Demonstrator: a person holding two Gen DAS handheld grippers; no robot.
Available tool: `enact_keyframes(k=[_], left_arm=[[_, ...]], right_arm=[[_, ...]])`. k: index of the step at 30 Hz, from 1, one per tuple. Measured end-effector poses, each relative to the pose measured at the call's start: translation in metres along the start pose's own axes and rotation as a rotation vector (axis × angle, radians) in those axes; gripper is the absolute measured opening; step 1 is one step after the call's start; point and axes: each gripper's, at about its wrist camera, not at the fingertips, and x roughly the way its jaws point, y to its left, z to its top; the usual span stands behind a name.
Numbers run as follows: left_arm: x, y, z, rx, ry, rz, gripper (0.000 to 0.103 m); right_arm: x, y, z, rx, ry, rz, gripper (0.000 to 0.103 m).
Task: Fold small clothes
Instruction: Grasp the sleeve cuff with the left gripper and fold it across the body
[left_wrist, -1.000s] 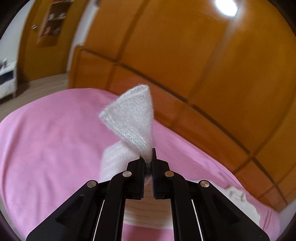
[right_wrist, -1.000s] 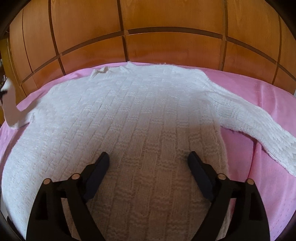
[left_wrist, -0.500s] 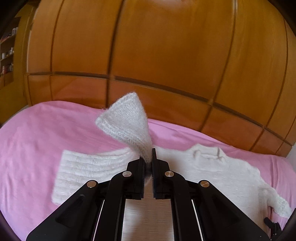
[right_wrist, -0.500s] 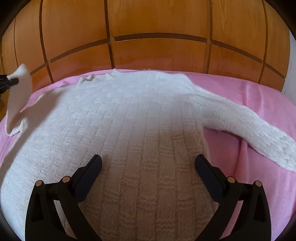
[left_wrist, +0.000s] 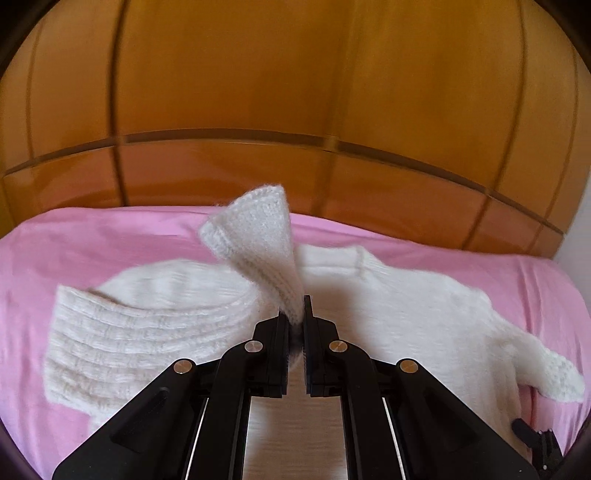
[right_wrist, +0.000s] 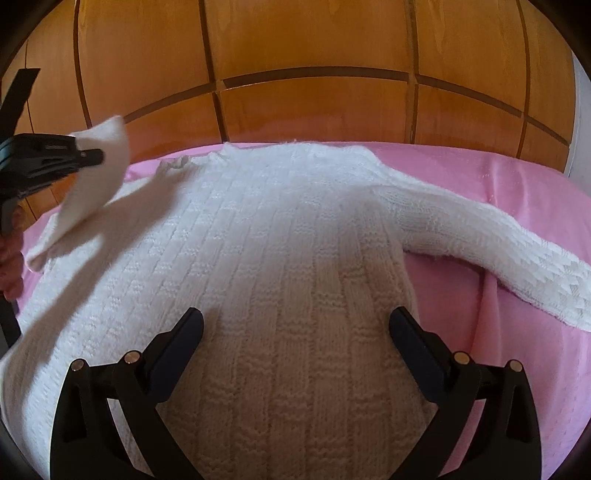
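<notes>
A white knitted sweater (right_wrist: 280, 258) lies flat on the pink bed sheet (right_wrist: 509, 177), neck toward the headboard. My left gripper (left_wrist: 295, 317) is shut on the cuff of the sweater's left sleeve (left_wrist: 258, 236) and holds it up over the sweater's body (left_wrist: 399, 302); it also shows in the right wrist view (right_wrist: 92, 157) at the far left with the cuff (right_wrist: 99, 166). My right gripper (right_wrist: 295, 325) is open and empty, hovering over the lower middle of the sweater. The right sleeve (right_wrist: 480, 243) lies stretched out to the right.
A wooden panelled headboard (right_wrist: 314, 74) runs along the far side of the bed. Pink sheet (left_wrist: 74, 236) shows to the left and right of the sweater. The right gripper's tip (left_wrist: 535, 439) shows at the lower right of the left wrist view.
My left gripper has carried the sleeve cuff to the right, over the sweater's body, so the sleeve folds inward. My right gripper has backed off slightly and stays open.
</notes>
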Motion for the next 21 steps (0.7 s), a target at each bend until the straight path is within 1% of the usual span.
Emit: enact_keyframes(k=[3,7,9,11,12,13,14,15,16,18,21], left_arm=[[0.002,-0.026,-0.004,0.049,0.000,-0.055,0.004],[0.009,-0.055,-0.006,0.106,0.008,-0.101,0.004],[0.022,-0.069,-0.009,0.135,0.053,-0.129,0.005],[0.032,-0.075,-0.014,0.153,0.089,-0.146,0.019],[0.033,-0.076,-0.019,0.159,0.100,-0.144,0.047],[0.032,-0.075,-0.022,0.158,0.095,-0.133,0.080],[0.028,-0.074,-0.026,0.155,0.074,-0.117,0.088],[0.019,-0.068,-0.032,0.145,0.032,-0.105,0.090],[0.015,-0.064,-0.036,0.141,0.023,-0.110,0.090],[0.008,-0.049,-0.046,0.135,0.046,-0.126,0.090],[-0.001,-0.019,-0.057,0.078,0.058,-0.090,0.090]], right_arm=[[0.000,0.000,0.000,0.003,0.000,-0.001,0.101],[0.000,0.001,0.000,-0.001,0.002,-0.008,0.101],[0.000,0.002,0.000,-0.001,0.003,-0.008,0.101],[0.001,0.001,0.000,0.002,0.001,-0.003,0.101],[0.001,0.000,0.000,0.005,0.000,0.002,0.101],[0.000,0.000,0.000,0.008,-0.002,0.005,0.101],[0.000,-0.001,0.000,0.011,-0.002,0.009,0.101],[0.000,-0.001,0.000,0.013,-0.002,0.011,0.101],[0.001,-0.002,0.000,0.014,-0.001,0.013,0.101],[0.001,-0.002,0.001,0.016,-0.001,0.014,0.101],[0.001,-0.002,0.000,0.016,0.000,0.014,0.101]])
